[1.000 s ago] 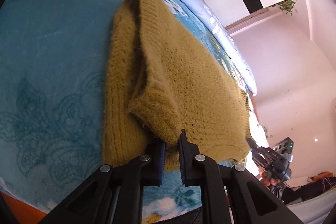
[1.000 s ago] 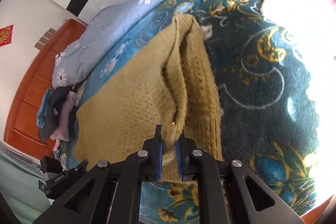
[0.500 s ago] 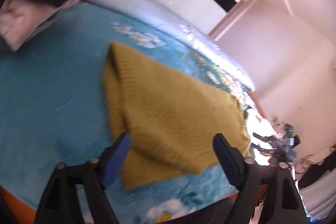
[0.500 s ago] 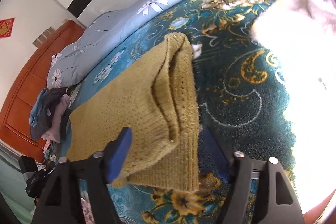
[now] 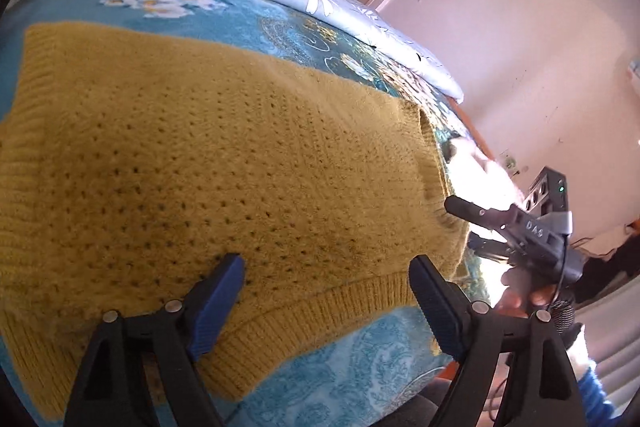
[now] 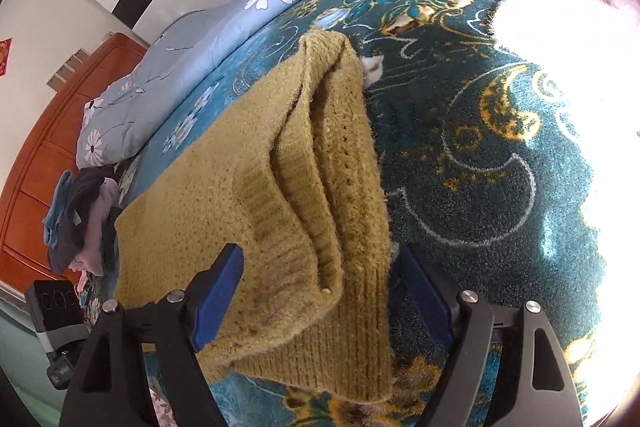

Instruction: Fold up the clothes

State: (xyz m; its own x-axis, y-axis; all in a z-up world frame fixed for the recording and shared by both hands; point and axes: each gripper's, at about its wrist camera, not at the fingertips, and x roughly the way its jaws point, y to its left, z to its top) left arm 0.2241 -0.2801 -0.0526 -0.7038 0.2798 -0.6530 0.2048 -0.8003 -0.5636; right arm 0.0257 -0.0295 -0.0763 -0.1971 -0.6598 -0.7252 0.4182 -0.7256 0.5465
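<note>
The mustard knit sweater [image 5: 224,155] lies folded flat on the bed's teal floral blanket [image 6: 480,155], its sleeve folded in along the right edge. The left hand-held gripper [image 5: 326,291] is spread wide, holding nothing, above the hem. The right hand-held gripper [image 6: 320,291] gapes equally wide and empty over the folded sleeve [image 6: 332,163]. A clothes pile [image 6: 76,219] sits at nine o'clock.

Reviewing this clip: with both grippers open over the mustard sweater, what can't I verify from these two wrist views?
- Sweater, left wrist view: its left and lower edges are cut off by the fisheye border.
- Pale item on the blanket, right wrist view: overexposed by sunlight, unidentifiable.
- Clothes pile, right wrist view: small, at the edge; garments can't be counted.
- Sweater's inner layers, right wrist view: hidden under the folded-over top layer.
</note>
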